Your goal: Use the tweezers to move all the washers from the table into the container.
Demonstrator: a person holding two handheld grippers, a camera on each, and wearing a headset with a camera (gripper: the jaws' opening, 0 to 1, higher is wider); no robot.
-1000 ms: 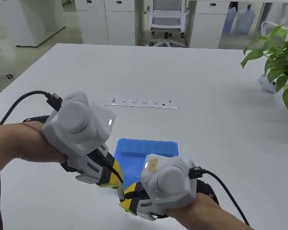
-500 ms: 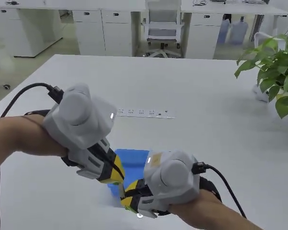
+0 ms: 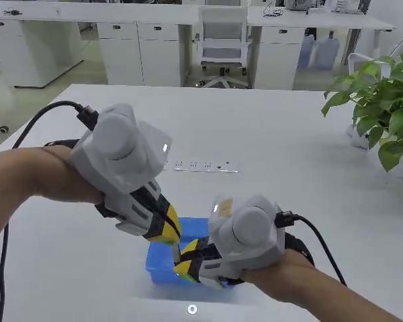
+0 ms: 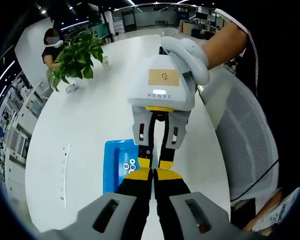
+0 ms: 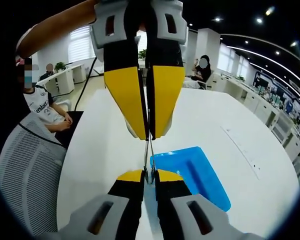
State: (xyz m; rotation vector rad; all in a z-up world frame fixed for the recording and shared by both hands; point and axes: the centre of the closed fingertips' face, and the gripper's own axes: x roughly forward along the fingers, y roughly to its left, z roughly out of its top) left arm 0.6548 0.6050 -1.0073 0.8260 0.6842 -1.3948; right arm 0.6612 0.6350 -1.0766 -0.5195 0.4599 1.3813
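Left gripper and right gripper meet tip to tip over the blue container. Both have their jaws pressed nearly closed on the tweezers, a thin metal strip bridging the two. The left pinches one end and the right the other; can't tell which end has the points.

Washers: a small cluster already inside the container. One loose washer sits on the white counter, at 6 o'clock from the container in the head view and apart from it. Power strip at 12 o'clock, well clear.

Handling, judged:
- **Washers:** tiny, flat, hard metal, near weightless and likely slick. Lying flat on a smooth counter leaves no edge to get under. Best hold is one tweezer point through the hole and the other outside the ring, pinching across the band, or tip it up on its rim first. Over-squeeze and it will likely flick away.
- **Tweezers:** thin and springy, and they can twist in flat jaws. Hold across the broad faces of the legs, about mid-length, so closing the gripper closes the points.

Looks like a handover or regrip of the tool. One gripper has to let go before any pick.
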